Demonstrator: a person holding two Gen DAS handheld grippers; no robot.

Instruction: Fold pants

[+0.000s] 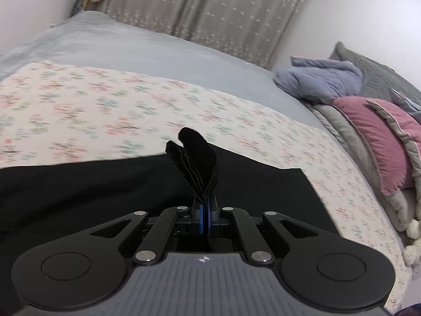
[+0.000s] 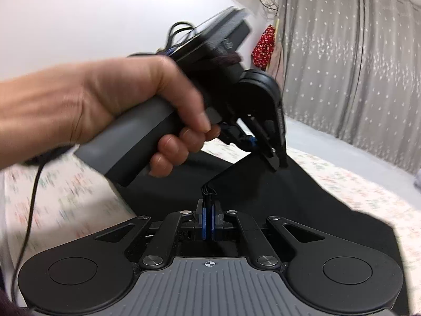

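A bed [image 1: 163, 50] with a floral sheet [image 1: 110, 105] and grey curtains [image 1: 215, 8] behind is seen. The left gripper [image 1: 204, 205] has its jaws clamped on a bunched fold of the one pair of black pants [image 1: 79, 189], which stands up at twelve o'clock. The right gripper [image 2: 208, 208] likewise pinches a stacked pants edge. At eleven o'clock in the right view, one hand [image 2: 126, 97] is wrapped round the left gripper's handle, angled downward. Two pink pillows [image 1: 379, 137] lie at three o'clock.

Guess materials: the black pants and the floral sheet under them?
Black pants: matte, soft knit or woven fabric, probably; thin stacked layers show at the pinched edge. Floral sheet: looks like light printed cotton, dull finish; motion blur hides the weave.
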